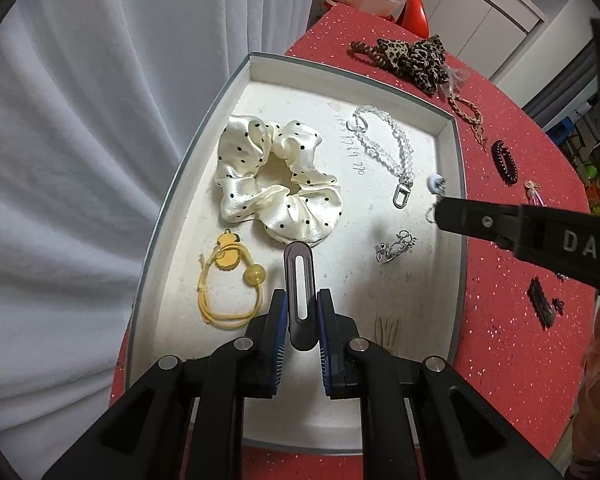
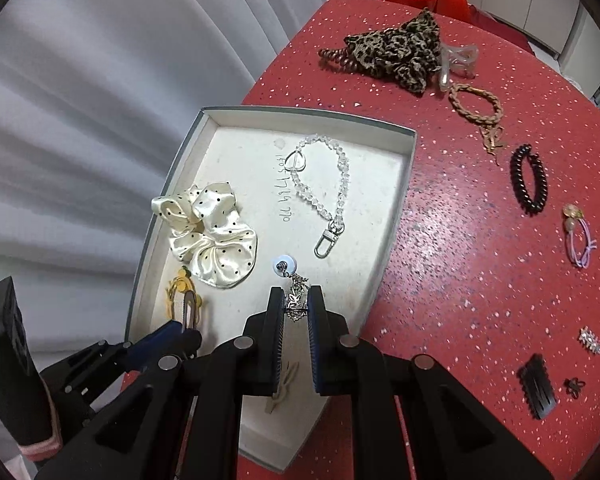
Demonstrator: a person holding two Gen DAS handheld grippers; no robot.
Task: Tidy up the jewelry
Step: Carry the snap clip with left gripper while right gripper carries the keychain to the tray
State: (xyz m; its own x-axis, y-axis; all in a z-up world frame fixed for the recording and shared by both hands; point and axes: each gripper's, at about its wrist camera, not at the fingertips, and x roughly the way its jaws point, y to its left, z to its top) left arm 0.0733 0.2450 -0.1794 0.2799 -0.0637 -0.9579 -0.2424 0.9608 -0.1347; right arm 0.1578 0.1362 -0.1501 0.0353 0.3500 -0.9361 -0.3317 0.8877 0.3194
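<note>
A white box tray (image 1: 452, 184) (image 2: 404, 168) sits on the red table. In it lie a dotted cream scrunchie (image 1: 276, 180) (image 2: 208, 236), a yellow hair tie (image 1: 228, 288) (image 2: 176, 296), a clear bead bracelet (image 1: 384, 148) (image 2: 328, 184) and a small silver piece (image 1: 396, 246). My left gripper (image 1: 302, 308) (image 2: 182, 330) is shut on a dark snap hair clip (image 1: 299, 292) (image 2: 191, 308) above the tray's near part. My right gripper (image 2: 296, 300) (image 1: 440, 204) is shut on a silver dangle earring (image 2: 294, 292) with a white disc (image 2: 284, 266) (image 1: 436, 182), held over the tray's right side.
On the red table (image 2: 460, 240) right of the tray lie a leopard scrunchie (image 2: 400, 52) (image 1: 416, 58), a braided brown bracelet (image 2: 476, 106), a black spiral tie (image 2: 529, 184) (image 1: 504, 162), a purple hair tie (image 2: 580, 236), a black clip (image 2: 538, 392) (image 1: 540, 306). A white curtain hangs left.
</note>
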